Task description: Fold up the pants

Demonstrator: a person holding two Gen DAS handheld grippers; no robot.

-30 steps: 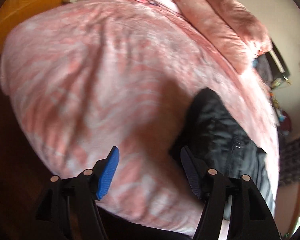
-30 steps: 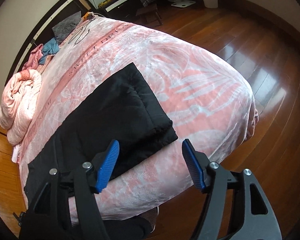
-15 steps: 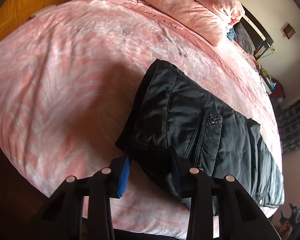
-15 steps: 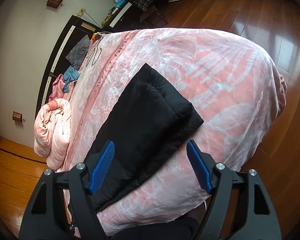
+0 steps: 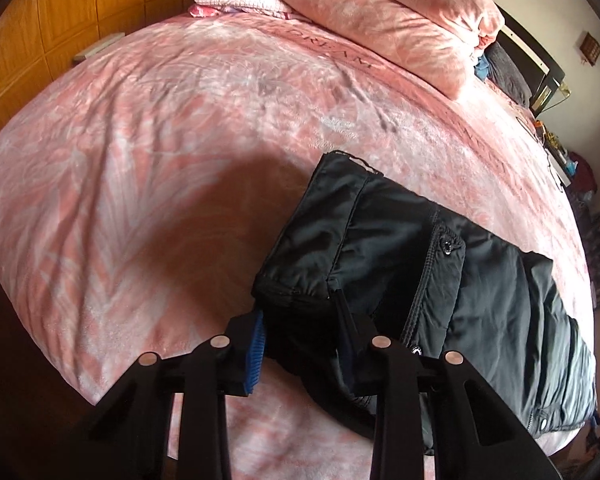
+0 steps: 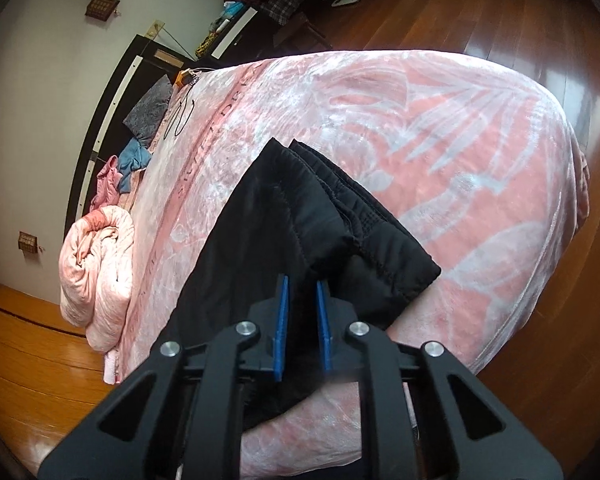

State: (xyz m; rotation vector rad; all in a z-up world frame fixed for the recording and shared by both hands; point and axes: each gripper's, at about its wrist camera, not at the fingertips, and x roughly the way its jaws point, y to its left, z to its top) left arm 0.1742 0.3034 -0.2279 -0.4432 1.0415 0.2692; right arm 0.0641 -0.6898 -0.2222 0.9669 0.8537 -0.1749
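Black padded nylon pants point(image 5: 400, 264) lie stretched along the near edge of the bed's pink leaf-patterned plush blanket point(image 5: 172, 168). At one end of the pants, the left gripper point(image 5: 300, 344) pinches a bunched corner; at the opposite end, the right gripper point(image 6: 302, 316) is pressed together on the folded cuff fabric.

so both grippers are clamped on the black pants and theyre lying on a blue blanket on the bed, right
Not quite: the blanket is pink with a pale leaf pattern, not blue, as the right wrist view shows. The rest holds: the left gripper and right gripper are both clamped on the black pants lying on the bed.
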